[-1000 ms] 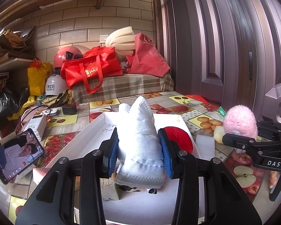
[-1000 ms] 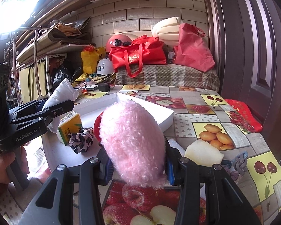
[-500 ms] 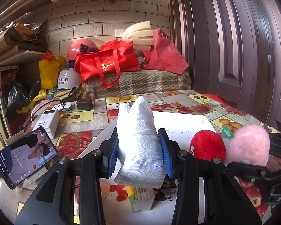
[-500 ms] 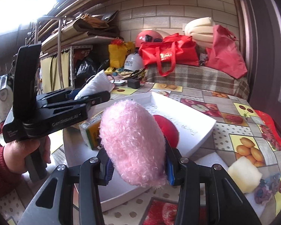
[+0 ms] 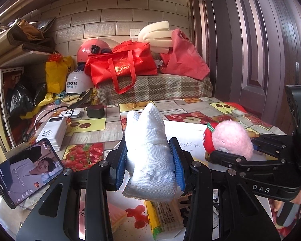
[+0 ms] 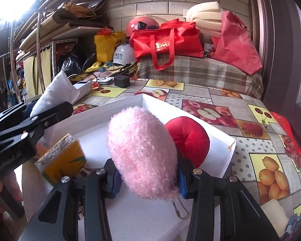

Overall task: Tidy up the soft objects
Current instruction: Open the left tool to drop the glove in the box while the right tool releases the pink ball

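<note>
A ribbed white knitted cloth (image 5: 150,152), a fuzzy pink plush toy (image 6: 142,150) and a smooth red fabric ball (image 6: 188,138) above a matt white cardboard tray (image 6: 220,152) on a glossy printed tablecloth (image 6: 250,120).

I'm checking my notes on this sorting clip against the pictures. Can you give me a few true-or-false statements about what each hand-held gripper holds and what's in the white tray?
1. The left hand-held gripper is shut on a white knitted cloth. True.
2. The right hand-held gripper is empty. False: it grips a pink plush toy.
3. A red plush toy lies in the white tray. True.
4. The yellow-green pack sits outside the tray on the tablecloth. False: it is in the tray.
5. The phone's screen is dark. False: it is lit.
</note>
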`<state>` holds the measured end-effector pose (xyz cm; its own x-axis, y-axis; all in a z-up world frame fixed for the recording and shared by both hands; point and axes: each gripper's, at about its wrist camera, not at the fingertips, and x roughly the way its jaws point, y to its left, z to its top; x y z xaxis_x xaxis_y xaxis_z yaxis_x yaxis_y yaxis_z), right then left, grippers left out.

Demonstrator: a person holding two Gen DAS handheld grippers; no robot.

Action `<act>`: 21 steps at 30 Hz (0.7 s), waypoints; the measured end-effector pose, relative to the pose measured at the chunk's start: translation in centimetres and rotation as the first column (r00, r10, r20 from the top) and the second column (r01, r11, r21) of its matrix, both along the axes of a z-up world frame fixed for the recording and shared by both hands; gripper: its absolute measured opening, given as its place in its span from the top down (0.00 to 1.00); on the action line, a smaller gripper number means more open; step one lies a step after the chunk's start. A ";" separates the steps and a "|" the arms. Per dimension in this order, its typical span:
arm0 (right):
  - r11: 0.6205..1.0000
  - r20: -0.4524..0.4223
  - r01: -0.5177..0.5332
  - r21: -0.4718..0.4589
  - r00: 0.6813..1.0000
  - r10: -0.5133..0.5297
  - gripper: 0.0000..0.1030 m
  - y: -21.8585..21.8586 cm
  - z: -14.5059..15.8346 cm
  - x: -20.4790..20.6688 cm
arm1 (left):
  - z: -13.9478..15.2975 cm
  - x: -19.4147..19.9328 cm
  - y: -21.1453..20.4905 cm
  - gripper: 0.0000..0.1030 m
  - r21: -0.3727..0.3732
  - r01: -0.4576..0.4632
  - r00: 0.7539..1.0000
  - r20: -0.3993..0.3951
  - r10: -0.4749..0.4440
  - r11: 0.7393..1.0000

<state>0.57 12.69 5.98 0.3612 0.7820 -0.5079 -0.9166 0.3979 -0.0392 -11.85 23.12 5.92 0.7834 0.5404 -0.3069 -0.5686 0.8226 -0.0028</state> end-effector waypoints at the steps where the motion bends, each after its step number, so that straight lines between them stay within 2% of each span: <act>1: 1.000 -0.003 0.000 0.007 1.000 0.000 0.58 0.0 0.0 -0.1 | 0.0 0.1 0.1 0.61 -0.003 -0.001 1.000 -0.001 0.001 1.000; 8: 0.999 0.069 -0.044 0.024 0.997 0.043 0.58 -0.1 0.3 -1.7 | -0.2 1.3 1.2 0.61 -0.020 -0.012 0.999 -0.034 0.011 1.000; 13: 0.999 0.060 -0.035 0.032 0.998 0.033 0.55 -0.1 0.4 -1.6 | -0.3 1.5 1.3 0.58 -0.033 -0.016 0.999 -0.048 0.015 0.999; 14: 0.999 0.054 -0.032 0.037 0.998 0.030 0.53 -0.2 0.4 -1.5 | -0.3 1.4 1.3 0.52 -0.030 -0.019 0.999 -0.048 0.017 0.999; 15: 0.999 0.049 -0.026 0.044 0.998 0.024 0.42 -0.4 0.4 -1.4 | -0.3 1.4 1.2 0.35 -0.023 -0.025 0.999 -0.048 0.024 0.999; 16: 0.999 0.047 -0.016 0.051 0.999 0.014 0.34 -0.5 0.5 -1.2 | -0.2 1.3 1.0 0.24 -0.012 -0.033 0.998 -0.045 0.032 0.999; 17: 0.998 0.047 -0.008 0.062 0.999 0.005 0.21 -0.6 0.6 -1.2 | -0.2 1.2 0.9 0.12 -0.003 -0.048 0.998 -0.041 0.048 0.999; 18: 0.997 0.045 0.000 0.075 0.999 -0.003 0.19 -0.9 0.7 -1.1 | -0.2 1.0 0.9 0.07 -0.004 -0.059 0.998 -0.033 0.058 0.998; 21: 0.996 0.056 0.004 0.087 0.998 -0.009 0.18 -1.1 0.8 -1.2 | -0.1 0.6 1.1 0.02 -0.008 -0.076 0.997 -0.018 0.076 0.997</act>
